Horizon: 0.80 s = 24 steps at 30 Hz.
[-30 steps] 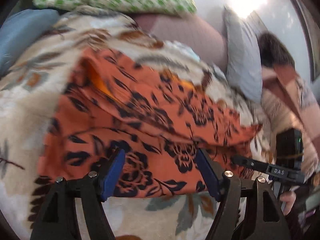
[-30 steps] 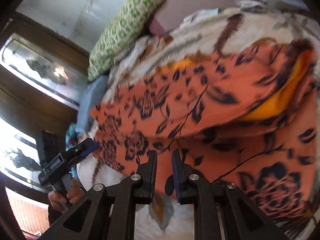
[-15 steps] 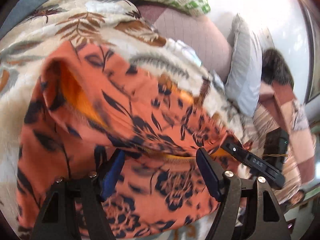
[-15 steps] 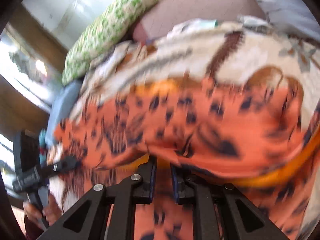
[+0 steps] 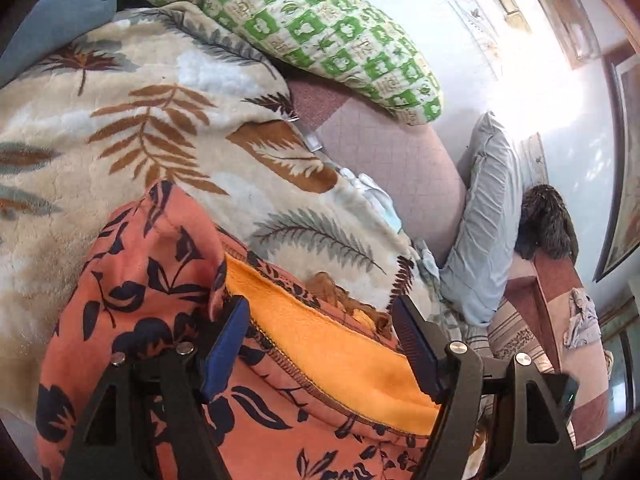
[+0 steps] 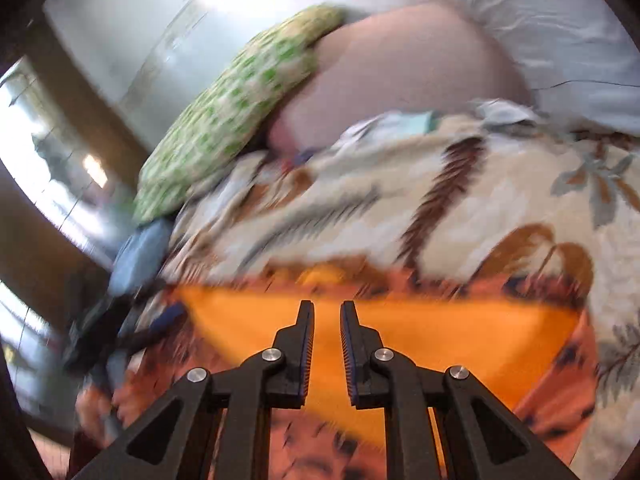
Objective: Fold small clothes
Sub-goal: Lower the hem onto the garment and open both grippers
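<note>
Two claws over orange floral garment [image 5: 132, 304]: left claw [image 5: 320, 344] apart, right claw [image 6: 325, 344] nearly together, empty; no legible writing.

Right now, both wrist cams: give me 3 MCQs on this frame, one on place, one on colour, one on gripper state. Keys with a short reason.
1. Where does the orange floral garment lie?
A. on the leaf-print blanket
B. on the green patterned pillow
C. on a bare floor

2. What colour is the garment's exposed inner side?
A. white
B. plain yellow-orange
C. green

3. How do the two grippers stand?
A. both wide open
B. left gripper wide, right gripper nearly shut
C. left nearly shut, right wide

Answers:
1 A: the blanket shows all round the garment's far edge.
2 B: the turned-over flap shows plain yellow-orange fleece, with no print.
3 B: in the left wrist view the pads stand far apart; in the right wrist view only a narrow gap is left.
</note>
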Tool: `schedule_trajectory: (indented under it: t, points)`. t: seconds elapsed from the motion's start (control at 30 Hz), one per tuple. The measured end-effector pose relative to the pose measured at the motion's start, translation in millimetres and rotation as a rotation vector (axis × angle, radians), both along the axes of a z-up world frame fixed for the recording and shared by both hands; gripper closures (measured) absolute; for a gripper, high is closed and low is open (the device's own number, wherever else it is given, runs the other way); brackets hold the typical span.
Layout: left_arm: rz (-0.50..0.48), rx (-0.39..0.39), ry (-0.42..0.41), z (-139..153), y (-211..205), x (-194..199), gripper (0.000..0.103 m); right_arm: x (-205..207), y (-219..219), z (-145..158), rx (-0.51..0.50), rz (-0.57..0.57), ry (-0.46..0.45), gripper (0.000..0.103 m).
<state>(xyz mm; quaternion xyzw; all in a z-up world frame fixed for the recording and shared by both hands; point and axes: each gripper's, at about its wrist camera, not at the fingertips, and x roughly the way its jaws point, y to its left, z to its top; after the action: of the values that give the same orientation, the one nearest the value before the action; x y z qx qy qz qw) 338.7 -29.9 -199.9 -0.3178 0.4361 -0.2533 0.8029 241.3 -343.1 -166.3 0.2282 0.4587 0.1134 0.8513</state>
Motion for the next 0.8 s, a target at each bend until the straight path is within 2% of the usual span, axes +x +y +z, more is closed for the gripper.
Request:
schedule_trajectory:
  t: [0.07,0.17,0.27,0.3,0.37,0.43,0.6,0.73,0.8]
  points:
    - [-0.005,0.056,-0.023,11.9,2.0,-5.6,0.029,-14.1,21.0,-17.6,0.018,0.074,0.112,0.087]
    - [0.007,0.124,-0.053,21.5,11.3,-16.1,0.029,-23.6,36.0,-43.5,-0.004,0.087,0.238,0.087]
    - [-0.006,0.208,-0.026,16.0,15.6,-25.0,0.028,-26.0,33.8,-56.7,-0.037,0.053,0.286,0.087]
    - [-0.019,0.242,-0.024,13.1,13.1,-27.6,0.028,-24.2,30.8,-55.8,-0.042,0.037,0.277,0.087]
    - [-0.066,0.310,-0.023,6.4,1.2,-30.3,0.028,-16.1,24.8,-49.5,-0.142,-0.001,0.224,0.087]
    - [-0.129,0.333,-0.019,0.1,-14.7,-32.0,0.028,-4.5,13.4,-45.3,-0.214,-0.056,0.187,0.087]
    - [-0.271,0.349,-0.034,-10.1,-56.3,-39.6,0.028,26.5,-28.5,-25.8,-0.206,-0.200,0.033,0.087]
    - [-0.309,0.392,-0.064,-17.2,-80.4,-34.1,0.027,43.1,-50.7,-23.7,-0.194,-0.273,0.022,0.087]
    - [-0.294,0.366,-0.053,-18.6,-80.7,-23.2,0.028,39.0,-60.9,-17.2,-0.158,-0.309,0.003,0.087]
